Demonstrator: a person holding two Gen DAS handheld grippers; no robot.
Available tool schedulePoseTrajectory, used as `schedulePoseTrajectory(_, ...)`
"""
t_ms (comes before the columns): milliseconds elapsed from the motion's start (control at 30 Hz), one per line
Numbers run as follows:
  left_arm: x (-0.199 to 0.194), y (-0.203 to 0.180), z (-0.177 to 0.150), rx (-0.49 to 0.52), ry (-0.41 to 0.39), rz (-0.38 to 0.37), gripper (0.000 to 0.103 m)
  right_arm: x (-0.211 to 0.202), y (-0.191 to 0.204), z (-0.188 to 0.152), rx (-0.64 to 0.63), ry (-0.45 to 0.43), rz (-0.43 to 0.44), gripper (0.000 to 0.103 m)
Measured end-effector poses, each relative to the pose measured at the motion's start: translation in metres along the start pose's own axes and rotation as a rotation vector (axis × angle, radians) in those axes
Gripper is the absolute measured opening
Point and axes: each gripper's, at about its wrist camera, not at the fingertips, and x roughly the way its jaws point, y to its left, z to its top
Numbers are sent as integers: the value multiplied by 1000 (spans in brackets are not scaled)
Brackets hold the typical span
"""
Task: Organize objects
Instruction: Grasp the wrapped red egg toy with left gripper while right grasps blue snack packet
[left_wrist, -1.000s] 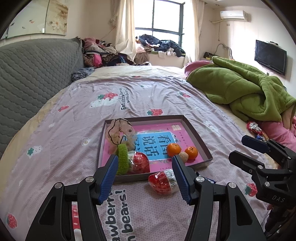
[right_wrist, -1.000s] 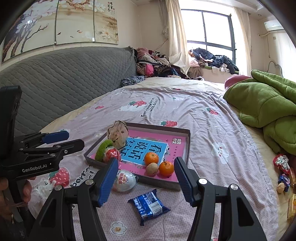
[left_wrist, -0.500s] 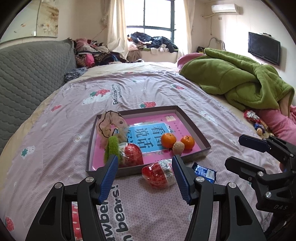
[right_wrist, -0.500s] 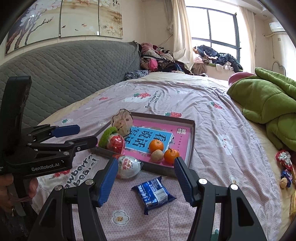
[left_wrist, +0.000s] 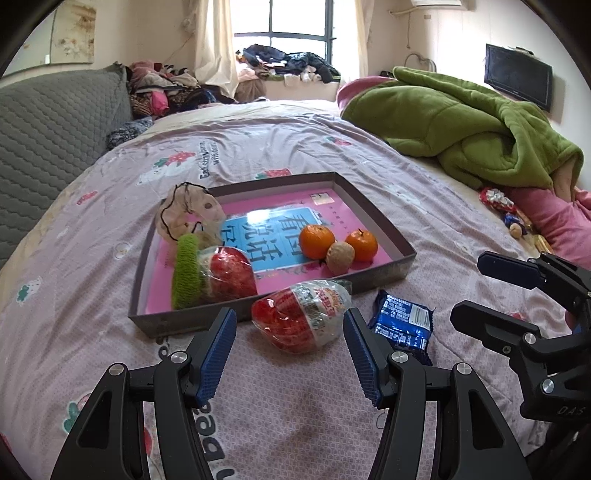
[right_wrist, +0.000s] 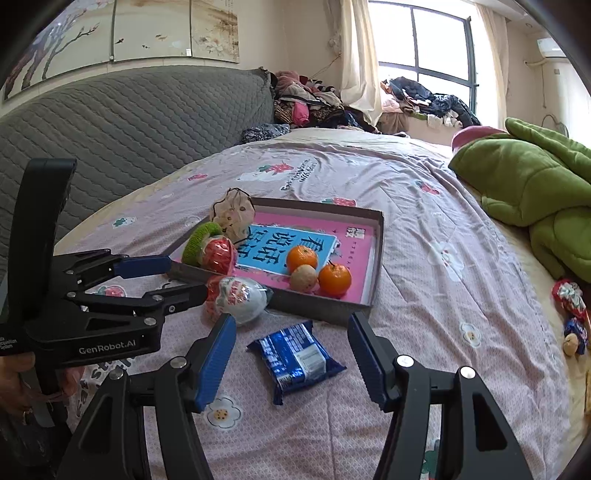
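A grey tray (left_wrist: 380, 275) (right_wrist: 317, 301) with a pink book lies on the bed. It holds two oranges (left_wrist: 316, 242) (right_wrist: 334, 277), a walnut (left_wrist: 340, 257), a green-and-red wrapped snack (left_wrist: 214, 277) and a beige pouch (left_wrist: 188, 212). A red-and-white snack bag (left_wrist: 303, 319) (right_wrist: 236, 295) lies in front of the tray, between the open fingers of my left gripper (left_wrist: 288, 345) (right_wrist: 173, 277). A blue packet (left_wrist: 402, 325) (right_wrist: 297, 360) lies beside it, between the open fingers of my right gripper (right_wrist: 291, 358) (left_wrist: 480, 288). Neither gripper holds anything.
A green blanket (left_wrist: 461, 129) is heaped at the far right of the bed. Small wrapped sweets (right_wrist: 570, 314) lie near the right edge. A grey headboard (right_wrist: 129, 122) runs along the left. Clothes are piled by the window (left_wrist: 288, 66).
Both grippers have moved forward and down toward the bed. The snack bag now sits between my left fingers and the blue packet between my right fingers.
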Motion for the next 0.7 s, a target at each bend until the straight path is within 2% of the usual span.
schedulePoseTrajectory(233,10,-9,-3,33,11,-14,62,2,-9,-4,27,11,-2,62)
schedulePoseTrajectory(367,17,-10,-9,59,17,6,62,4,-11,-4,31,14,-5,62)
schedulePoseTrajectory(700,31,-5,-10,55,20,4,62,13,-8,-9,16,46,-7,62)
